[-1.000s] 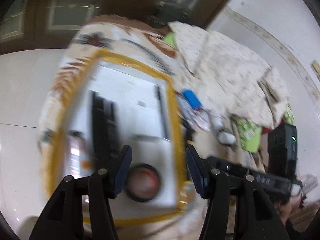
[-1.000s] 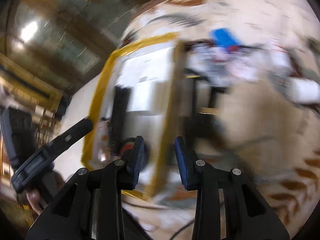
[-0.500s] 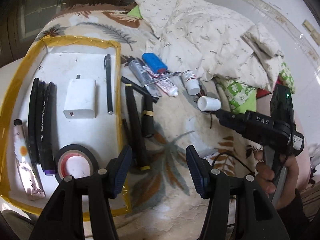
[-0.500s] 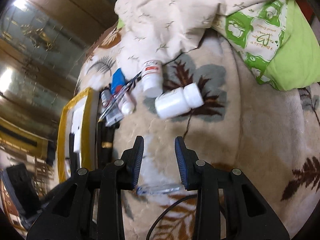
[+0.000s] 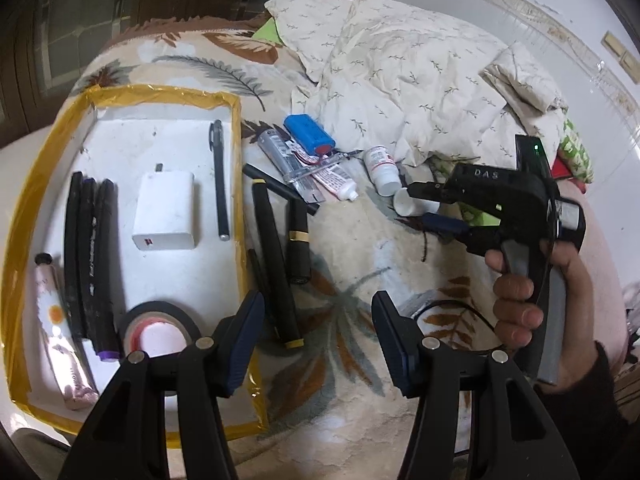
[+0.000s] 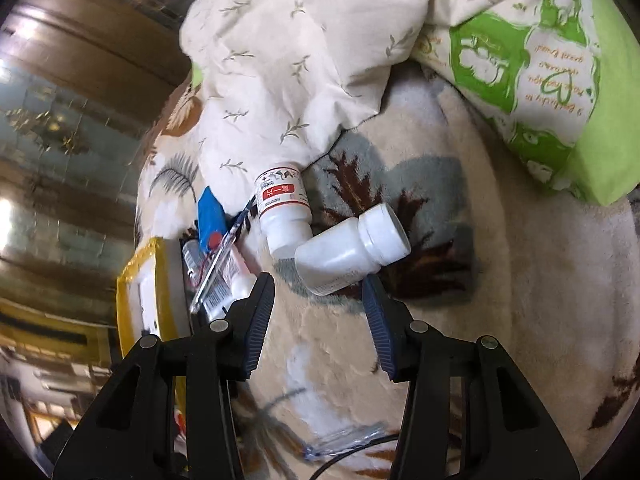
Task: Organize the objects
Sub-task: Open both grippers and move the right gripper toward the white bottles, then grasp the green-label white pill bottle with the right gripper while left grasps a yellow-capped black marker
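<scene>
The right tongs (image 6: 318, 312) were spreading, pads clear of the plain white bottle (image 6: 352, 254) lying on the bed (image 6: 500, 280) at their twelve o'clock. The left tongs (image 5: 318, 338) stood apart and empty, the yellow-edged tray (image 5: 160, 92) at ten o'clock.

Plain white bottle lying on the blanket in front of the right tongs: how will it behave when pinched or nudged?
The plain white bottle lies on its side, so a nudge would likely roll it, though the plush blanket should damp that. It looks like smooth rigid plastic: probably stiff, possibly slippery. It touches the labelled bottle, which may shift too. The right tongs are opening, nothing between them.
</scene>
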